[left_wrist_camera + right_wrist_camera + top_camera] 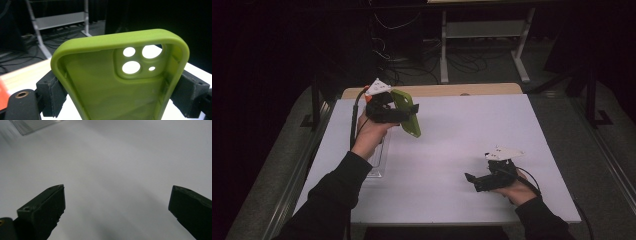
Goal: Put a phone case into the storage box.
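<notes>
Two grippers are at work over a white table (447,150), and the clear tray (379,159) near the table's left edge serves as the landmark. The left gripper (409,116) is held up in the air just beyond the tray's far end, with the person's left hand (371,131) wrapped around its body. It has hold of a green phone case (407,113): in the left gripper view, the two black jaws press against the case's (105,85) long side walls, one on each side, spread as wide as the case itself. The case stands on edge in that grip, lifted clear of the table, its open inside turned toward the gripper's camera. Its camera cut-out, with three round holes and one small one, sits near the top corner. In the high view the case leans over the table just to the right of the tray's far end, above the tray's level.

The right gripper (473,181) is well apart from the tray, off to its right and nearer the table's front edge, low over the surface in the right hand (518,191). Its jaws stand wide apart with bare table between them and nothing held. A corner of the tray (35,125) shows blurred at the top left of the right gripper view.
</notes>
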Tool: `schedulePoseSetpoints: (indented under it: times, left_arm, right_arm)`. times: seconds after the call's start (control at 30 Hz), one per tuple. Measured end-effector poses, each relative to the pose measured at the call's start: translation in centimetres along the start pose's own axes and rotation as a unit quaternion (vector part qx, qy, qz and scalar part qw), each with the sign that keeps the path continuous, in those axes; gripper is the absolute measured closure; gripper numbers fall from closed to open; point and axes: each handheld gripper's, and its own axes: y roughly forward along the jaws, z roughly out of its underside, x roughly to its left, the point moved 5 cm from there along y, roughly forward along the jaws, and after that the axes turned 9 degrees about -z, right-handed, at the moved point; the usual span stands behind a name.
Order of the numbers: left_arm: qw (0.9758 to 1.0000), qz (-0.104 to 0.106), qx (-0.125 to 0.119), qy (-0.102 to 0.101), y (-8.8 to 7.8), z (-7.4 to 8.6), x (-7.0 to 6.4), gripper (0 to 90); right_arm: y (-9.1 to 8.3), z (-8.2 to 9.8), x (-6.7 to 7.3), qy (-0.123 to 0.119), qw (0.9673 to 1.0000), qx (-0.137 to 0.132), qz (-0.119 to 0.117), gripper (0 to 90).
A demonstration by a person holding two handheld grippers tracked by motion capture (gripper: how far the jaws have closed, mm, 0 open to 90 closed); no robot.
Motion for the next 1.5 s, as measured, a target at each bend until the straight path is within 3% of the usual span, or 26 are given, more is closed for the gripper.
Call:
schedulePoseSetpoints:
  times: [0.2,0.4,0.67,0.9,0.97,1.27,1.4,1.5]
  left_arm:
    - [0.9988,-0.05,-0.002,-0.001,-0.2,-0.9,2.9,13.0]
    - [0.994,-0.109,-0.001,-0.009,0.2,-1.0,5.8,13.0]
    - [0.984,-0.177,0.011,-0.021,1.1,-0.4,8.8,12.9]
    - [0.972,-0.232,0.035,-0.021,2.0,0.7,10.8,12.9]
    - [0.9671,-0.249,0.049,-0.022,2.5,1.4,11.4,12.9]
    - [0.9553,-0.283,0.072,-0.043,4.2,4.0,12.6,12.7]
    - [0.9526,-0.292,0.074,-0.041,5.0,4.7,12.6,12.6]
    - [0.9524,-0.293,0.076,-0.037,5.5,5.0,12.4,12.5]
  right_arm:
    - [-0.4,0.9,-0.3,-0.001,1.0,0.007,0.006,0.0]
    - [-0.6,1.2,-0.6,-0.002,0.9999,0.007,0.01,0.0]
    - [-0.6,1.2,-0.6,0.001,0.9999,0.01,0.011,0.0]
    - [-0.7,1.3,-0.7,-0.002,0.9998,0.014,0.012,0.0]
    - [-0.6,1.3,-0.6,-0.002,0.9998,0.014,0.012,0.0]
    - [-0.6,1.2,-0.5,0.002,0.9999,0.011,0.013,0.0]
    - [-0.6,1.2,-0.5,-0.001,0.9998,0.011,0.014,0.0]
    - [-0.6,1.2,-0.5,0.0,0.9998,0.011,0.014,0.0]
